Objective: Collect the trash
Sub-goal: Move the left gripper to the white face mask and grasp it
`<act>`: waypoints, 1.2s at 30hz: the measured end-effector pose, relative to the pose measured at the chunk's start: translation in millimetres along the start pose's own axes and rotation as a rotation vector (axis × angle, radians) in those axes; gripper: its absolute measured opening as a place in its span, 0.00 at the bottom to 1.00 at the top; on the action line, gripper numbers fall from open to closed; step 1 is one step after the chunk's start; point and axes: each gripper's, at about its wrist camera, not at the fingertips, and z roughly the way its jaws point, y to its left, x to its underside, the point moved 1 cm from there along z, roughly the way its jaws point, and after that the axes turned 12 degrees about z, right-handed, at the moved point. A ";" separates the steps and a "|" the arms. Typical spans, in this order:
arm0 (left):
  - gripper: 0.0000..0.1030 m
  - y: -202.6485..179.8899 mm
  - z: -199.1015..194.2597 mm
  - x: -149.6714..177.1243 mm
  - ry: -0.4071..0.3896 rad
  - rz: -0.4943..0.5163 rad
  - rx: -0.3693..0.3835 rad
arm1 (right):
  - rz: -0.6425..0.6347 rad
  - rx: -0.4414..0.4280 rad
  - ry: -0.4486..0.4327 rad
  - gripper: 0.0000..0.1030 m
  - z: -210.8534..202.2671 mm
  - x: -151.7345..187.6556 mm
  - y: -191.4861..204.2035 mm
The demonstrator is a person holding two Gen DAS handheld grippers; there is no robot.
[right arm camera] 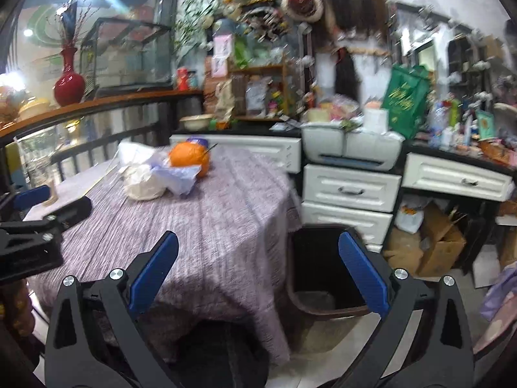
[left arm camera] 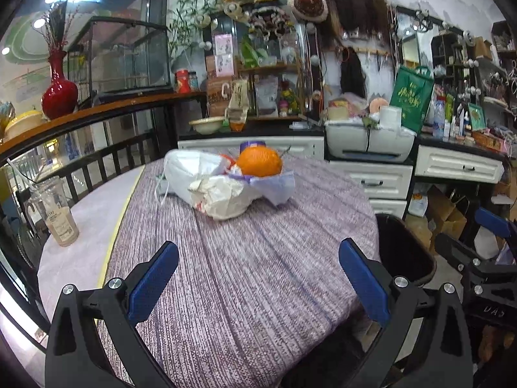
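Note:
A heap of crumpled white plastic bags and wrappers (left arm camera: 210, 184) lies at the far middle of the round table, with an orange (left arm camera: 258, 161) on top; the heap (right arm camera: 145, 181) and the orange (right arm camera: 189, 158) also show in the right wrist view. A dark trash bin (right arm camera: 323, 258) stands on the floor right of the table, also seen in the left wrist view (left arm camera: 404, 249). My left gripper (left arm camera: 258, 278) is open and empty above the near tablecloth. My right gripper (right arm camera: 258, 268) is open and empty, off the table's right edge above the bin.
A plastic cup with a straw (left arm camera: 56, 213) stands at the table's left edge. The purple tablecloth (left arm camera: 258, 242) covers the table. White drawers (right arm camera: 349, 190), a printer (left arm camera: 368, 144), cardboard boxes (right arm camera: 433, 245) and a black railing (left arm camera: 97, 161) surround the table.

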 end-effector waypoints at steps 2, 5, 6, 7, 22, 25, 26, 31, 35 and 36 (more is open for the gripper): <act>0.95 4.3 9.7 4.4 0.048 -0.004 0.014 | -0.008 -0.016 0.044 0.95 12.7 -3.6 1.1; 0.95 14.6 18.6 8.5 0.104 -0.028 0.015 | -0.015 -0.033 0.104 0.95 37.4 -13.0 4.2; 0.95 18.6 20.9 9.7 0.120 -0.035 0.014 | -0.028 -0.036 0.115 0.95 44.4 -15.5 6.2; 0.95 22.2 23.7 8.6 0.135 -0.041 0.017 | -0.048 -0.039 0.129 0.95 52.5 -18.1 9.3; 0.95 80.8 82.6 -27.8 0.286 -0.117 0.006 | -0.171 -0.127 0.244 0.95 136.4 -53.2 53.9; 0.95 97.1 100.8 -46.6 0.299 -0.135 -0.012 | -0.158 -0.123 0.257 0.95 144.0 -57.9 53.4; 0.95 102.4 107.6 -52.6 0.309 -0.144 -0.016 | -0.155 -0.122 0.259 0.95 145.2 -58.6 52.7; 0.95 125.9 146.4 -75.6 0.360 -0.210 0.022 | -0.159 -0.113 0.269 0.95 153.1 -61.9 50.8; 0.95 133.5 170.4 -82.0 0.397 -0.238 0.044 | -0.143 -0.107 0.267 0.95 155.1 -65.4 45.6; 0.95 135.0 176.4 -82.9 0.408 -0.241 0.039 | -0.141 -0.106 0.266 0.95 156.1 -66.6 44.7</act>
